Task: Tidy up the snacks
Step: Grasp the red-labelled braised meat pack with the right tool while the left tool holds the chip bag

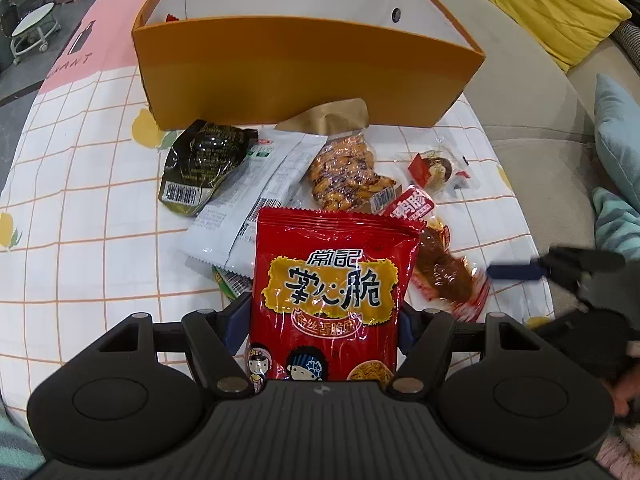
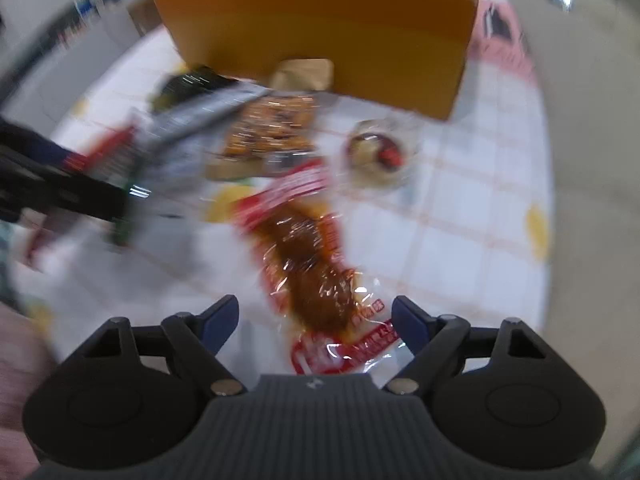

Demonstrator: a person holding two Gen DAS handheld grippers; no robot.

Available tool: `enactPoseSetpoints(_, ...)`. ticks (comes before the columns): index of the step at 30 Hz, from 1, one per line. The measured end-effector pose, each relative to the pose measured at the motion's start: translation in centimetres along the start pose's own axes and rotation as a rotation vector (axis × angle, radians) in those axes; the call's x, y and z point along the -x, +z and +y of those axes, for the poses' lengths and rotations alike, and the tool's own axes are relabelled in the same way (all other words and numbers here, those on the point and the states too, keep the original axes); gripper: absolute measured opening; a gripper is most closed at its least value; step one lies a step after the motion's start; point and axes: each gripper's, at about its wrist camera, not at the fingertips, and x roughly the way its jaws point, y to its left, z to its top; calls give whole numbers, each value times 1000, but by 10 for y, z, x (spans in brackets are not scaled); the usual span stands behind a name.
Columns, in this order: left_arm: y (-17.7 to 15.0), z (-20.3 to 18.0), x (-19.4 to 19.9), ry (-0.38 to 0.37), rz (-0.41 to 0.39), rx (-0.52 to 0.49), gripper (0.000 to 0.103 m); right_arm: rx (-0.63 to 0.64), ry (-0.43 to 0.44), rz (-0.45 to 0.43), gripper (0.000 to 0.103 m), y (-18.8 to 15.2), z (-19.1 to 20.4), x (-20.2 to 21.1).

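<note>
**One packet in hand, most snacks not yet in the box**

The orange box (image 1: pixel 304 68) stands open on the checked tabletop (image 1: pixel 80 208) and is the landmark here. Inside it only a small red scrap shows at the near-left corner, so little seems to be packed; the rest of its floor is hidden by the near wall.

The left tool (image 1: pixel 324 320) is clenched on the red noodle packet (image 1: pixel 332 288), held upright in front of the box, above the pile. My judgement: this packet is partway to the box.

In front of the box lie the others: a dark green packet (image 1: pixel 200 168) to the left, a white packet (image 1: pixel 256 184) beside it, a clear bag of brown snacks (image 1: pixel 348 176) at the middle, a gold packet (image 1: pixel 332 116) touching the box wall, and a small clear-wrapped snack (image 1: pixel 436 170) to the right.

The right tool (image 2: pixel 316 320) is spread open, its fingers either side of the red meat packet (image 2: pixel 316 272), farthest from the box; the view is blurred, and it grips nothing.

At least six items appear left to pack.
</note>
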Motion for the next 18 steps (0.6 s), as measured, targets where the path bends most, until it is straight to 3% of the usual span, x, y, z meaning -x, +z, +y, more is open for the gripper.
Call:
enactPoseSetpoints(1,-1,0,-1,0,2,1,79,-15,10,-16,77,-2,3,3)
enactPoseSetpoints(5,-3,1,-1,1,-11,10,79,-12,-93,-73,75,-2,17,4)
enactPoseSetpoints(8,-2,4,2,0,-26,17,79,-16,-88,-74,75,2,23,-6)
enactPoseSetpoints(12,-2,7,4,2,-31,31,79,29,-167,-73,75,8,27,-25)
enactPoseSetpoints(18,-3,7,1,-3,-28,36,79,33,-192,-93,74,10,27,-32)
